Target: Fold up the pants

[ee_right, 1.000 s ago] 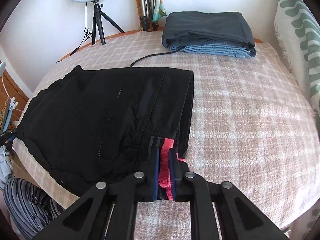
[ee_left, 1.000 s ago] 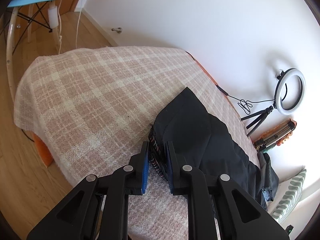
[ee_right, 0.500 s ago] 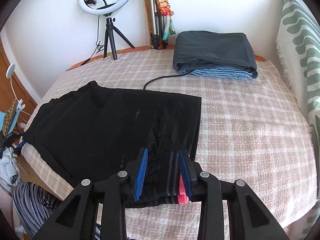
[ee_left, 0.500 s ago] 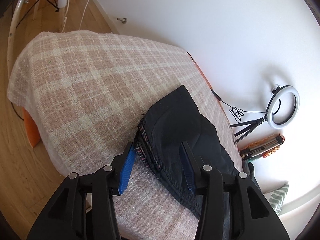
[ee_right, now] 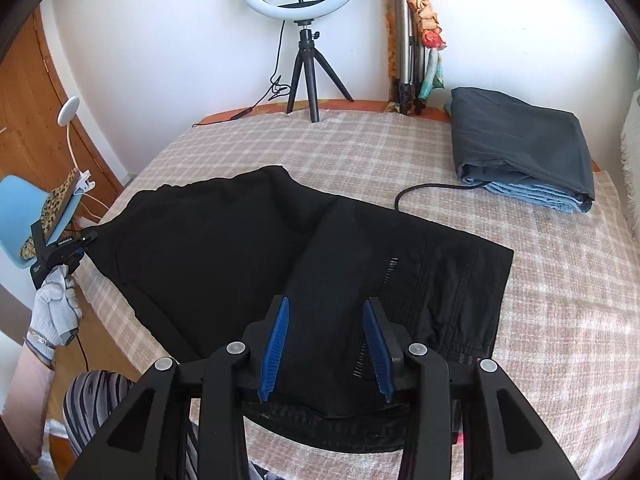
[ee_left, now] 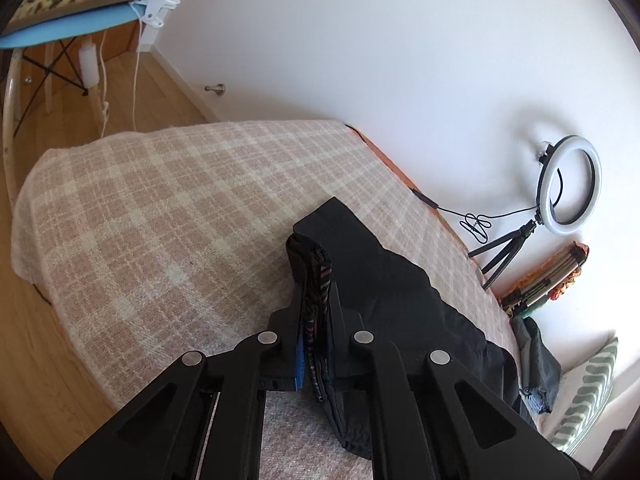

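My left claw [ee_left: 316, 316] has just clamped the black pants [ee_right: 304, 264] at their striped waistband, to lift that end for folding; my right claw [ee_right: 326, 344], just opening, hangs released above them.

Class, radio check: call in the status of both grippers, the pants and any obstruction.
Left gripper just closed, shut on black pants waistband. Right gripper just opened, jaws apart over the pants. Black cable lies just beyond the pants' far edge.
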Tool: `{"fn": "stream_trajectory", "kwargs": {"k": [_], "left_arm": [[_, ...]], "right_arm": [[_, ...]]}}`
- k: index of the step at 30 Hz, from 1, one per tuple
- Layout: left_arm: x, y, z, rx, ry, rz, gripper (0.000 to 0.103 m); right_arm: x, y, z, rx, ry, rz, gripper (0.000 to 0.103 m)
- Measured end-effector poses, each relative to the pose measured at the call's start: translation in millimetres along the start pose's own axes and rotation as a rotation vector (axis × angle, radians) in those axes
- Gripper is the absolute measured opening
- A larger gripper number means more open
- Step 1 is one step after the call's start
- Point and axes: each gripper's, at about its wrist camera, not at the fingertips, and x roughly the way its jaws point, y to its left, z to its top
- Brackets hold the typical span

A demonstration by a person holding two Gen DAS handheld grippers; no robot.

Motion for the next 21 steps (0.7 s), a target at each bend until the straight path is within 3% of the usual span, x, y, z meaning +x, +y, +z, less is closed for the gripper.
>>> {"fn": "stream_trajectory", "kwargs": {"k": [6,8,10,12,21], "left_arm": [[-7,-53,-4,0.167,-0.006,-0.101,0.006],[-6,-72,-10,0.221,0.011,-0.138,0.006],[-3,-90,-18,0.279,0.034,-0.164,0.006],[1,-104,-29,0.325,0.065,-0.188,0.006],[24,-136,-75,0.399,0.223,-0.266,0.006]], "right_arm": [[24,34,37,-0.044,0.015,0.107,0.042],[34,48,51,-0.067,0.019,0.131,0.046],[45,61,65,-0.077,0.02,0.167,0.064],[59,74,76,-0.086,0.037,0.213,0.064],[150,121,103,0.015,0.204,0.422,0.068]]}}
